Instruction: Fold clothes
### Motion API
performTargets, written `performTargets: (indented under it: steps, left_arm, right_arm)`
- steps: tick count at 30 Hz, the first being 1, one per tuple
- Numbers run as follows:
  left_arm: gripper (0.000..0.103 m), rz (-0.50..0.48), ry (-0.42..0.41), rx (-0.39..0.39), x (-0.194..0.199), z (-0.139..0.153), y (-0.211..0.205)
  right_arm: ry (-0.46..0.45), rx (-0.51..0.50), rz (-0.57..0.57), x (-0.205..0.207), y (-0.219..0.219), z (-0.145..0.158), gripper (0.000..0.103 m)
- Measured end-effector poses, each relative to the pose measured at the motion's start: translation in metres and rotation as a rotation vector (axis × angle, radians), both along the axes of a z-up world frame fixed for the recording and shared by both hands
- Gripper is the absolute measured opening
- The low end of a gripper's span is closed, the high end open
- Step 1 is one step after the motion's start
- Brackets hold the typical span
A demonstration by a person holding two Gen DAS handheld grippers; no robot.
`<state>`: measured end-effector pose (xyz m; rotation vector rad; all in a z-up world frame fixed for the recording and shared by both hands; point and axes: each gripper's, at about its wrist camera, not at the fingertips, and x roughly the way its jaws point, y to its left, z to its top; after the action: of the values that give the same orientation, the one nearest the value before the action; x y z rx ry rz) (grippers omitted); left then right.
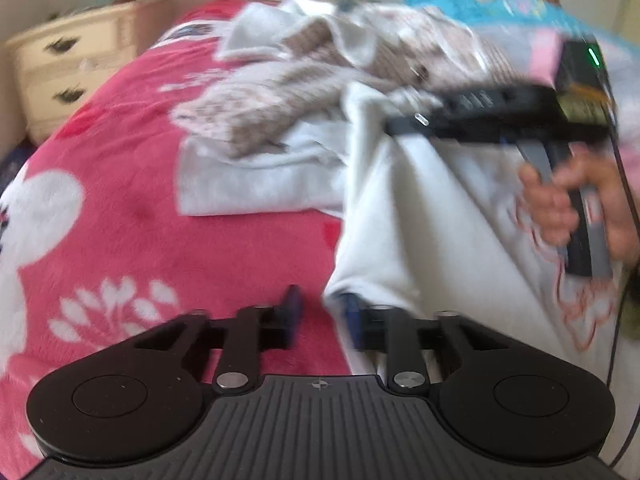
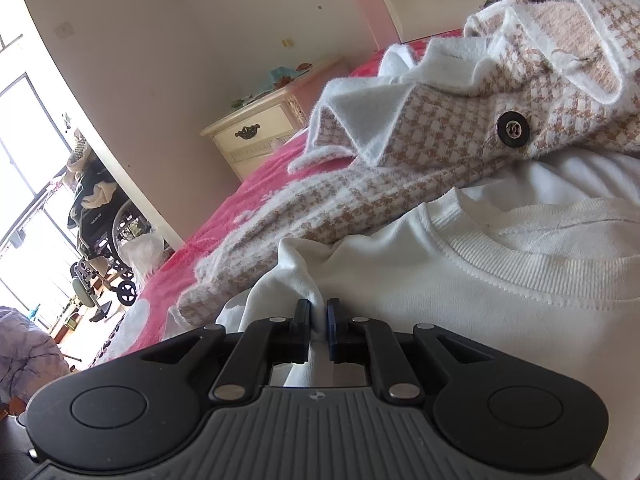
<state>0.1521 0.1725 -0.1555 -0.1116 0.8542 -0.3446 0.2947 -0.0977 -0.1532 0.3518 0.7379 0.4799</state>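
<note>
A white sweatshirt [image 1: 440,220] with a red print lies on the pink bed blanket [image 1: 200,248]. My left gripper [image 1: 322,310] stands at its lower left edge. The jaws are open, with blanket showing between them and the cloth's edge against the right finger. In the right wrist view my right gripper [image 2: 317,312] is shut on a fold of the white sweatshirt [image 2: 440,300] near its ribbed collar. The left wrist view shows that right gripper [image 1: 404,120] from the side, held by a hand [image 1: 560,204]. A beige checked jacket [image 2: 440,140] with a black button lies crumpled just beyond.
The checked jacket [image 1: 280,92] rests on another white cloth [image 1: 248,184] mid-bed. A cream nightstand [image 1: 72,68] stands beside the bed at the left. Blue and pink items [image 1: 460,4] lie at the far right. A wheelchair [image 2: 100,232] stands by the bright window.
</note>
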Motion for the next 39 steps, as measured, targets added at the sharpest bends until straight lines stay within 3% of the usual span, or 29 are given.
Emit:
performTargets:
  steps: [6, 11, 14, 16, 17, 18, 19, 23, 29, 35, 39]
  left_arm:
    - [0.010, 0.145, 0.077, -0.246, 0.002, -0.012, 0.038]
    - [0.010, 0.184, 0.106, -0.337, 0.002, -0.018, 0.047]
    - [0.010, 0.186, 0.100, -0.342, 0.000, -0.017, 0.047]
    - [0.010, 0.190, 0.095, -0.345, -0.002, -0.017, 0.048]
    - [0.010, 0.192, 0.091, -0.345, -0.003, -0.016, 0.048]
    - [0.010, 0.194, 0.087, -0.345, -0.005, -0.016, 0.048]
    - [0.010, 0.196, 0.084, -0.343, -0.006, -0.016, 0.049]
    - [0.010, 0.203, 0.067, -0.322, -0.013, -0.013, 0.049]
    - [0.010, 0.210, 0.066, -0.294, -0.015, -0.014, 0.051]
    - [0.013, 0.196, 0.086, -0.281, -0.013, -0.013, 0.052]
    - [0.014, 0.200, 0.086, -0.271, -0.014, -0.012, 0.051]
  right_arm:
    - [0.035, 0.017, -0.024, -0.009, -0.011, 0.012, 0.040]
    - [0.174, 0.002, 0.097, -0.030, -0.019, 0.016, 0.042]
    - [0.201, -0.060, 0.169, -0.041, -0.011, 0.010, 0.039]
    - [0.215, -0.090, 0.211, -0.046, -0.004, 0.007, 0.027]
    - [0.214, -0.116, 0.222, -0.049, -0.001, 0.005, 0.010]
    - [0.208, -0.148, 0.229, -0.052, 0.003, 0.004, 0.003]
    - [0.193, -0.170, 0.224, -0.055, 0.004, 0.005, 0.002]
    - [0.128, -0.229, 0.181, -0.062, 0.005, 0.011, 0.001]
    - [0.150, -0.262, 0.138, -0.060, 0.012, -0.003, 0.003]
    - [0.186, -0.309, 0.112, -0.074, 0.004, 0.017, 0.025]
    - [0.271, -0.221, 0.253, -0.109, -0.014, 0.039, 0.031]
